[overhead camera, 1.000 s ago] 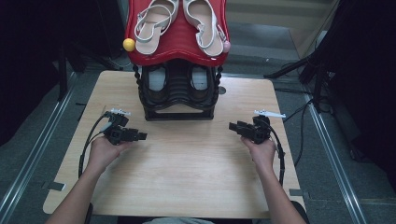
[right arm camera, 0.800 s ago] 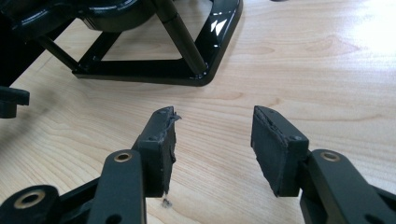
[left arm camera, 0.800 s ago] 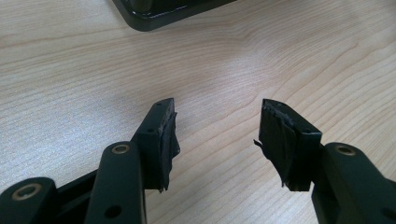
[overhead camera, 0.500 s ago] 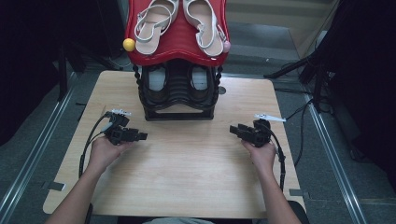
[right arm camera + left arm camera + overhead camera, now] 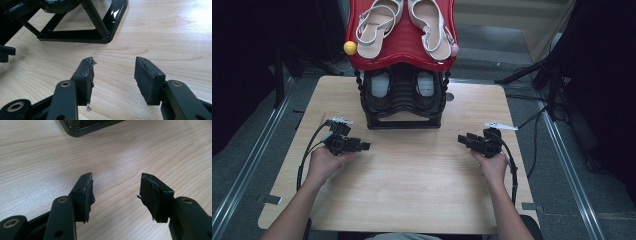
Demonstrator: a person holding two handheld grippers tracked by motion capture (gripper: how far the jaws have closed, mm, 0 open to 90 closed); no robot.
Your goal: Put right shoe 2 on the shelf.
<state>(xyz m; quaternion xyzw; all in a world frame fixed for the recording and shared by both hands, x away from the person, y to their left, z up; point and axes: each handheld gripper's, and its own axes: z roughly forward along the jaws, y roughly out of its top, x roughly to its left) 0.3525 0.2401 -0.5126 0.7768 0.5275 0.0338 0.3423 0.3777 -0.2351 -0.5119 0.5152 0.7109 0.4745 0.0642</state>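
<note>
Rack (image 5: pixel 402 97) stands at table (image 5: pixel 422 200) far edge, centre; sandals on its red top, dark shoes below. High view: left gripper (image 5: pixel 362 146) near rack's front-left, right gripper (image 5: pixel 462 139) front-right, both apart from it. Left gripper view: jaws spread, empty, rack base (image 5: pixel 85 126) ahead. Right gripper view: jaws spread, empty, rack base (image 5: pixel 82 37) ahead-left.

High view: table (image 5: pixel 412 185) evenly lit from above, surroundings nearly black, image soft and low-res. Left gripper view: diffuse glare washes out the wood at top left, jaw bases blurred at bottom edge. Right gripper view: hot glare top right, sharp highlights on the glossy rack (image 5: pixel 75 37), soft shadow at left.
</note>
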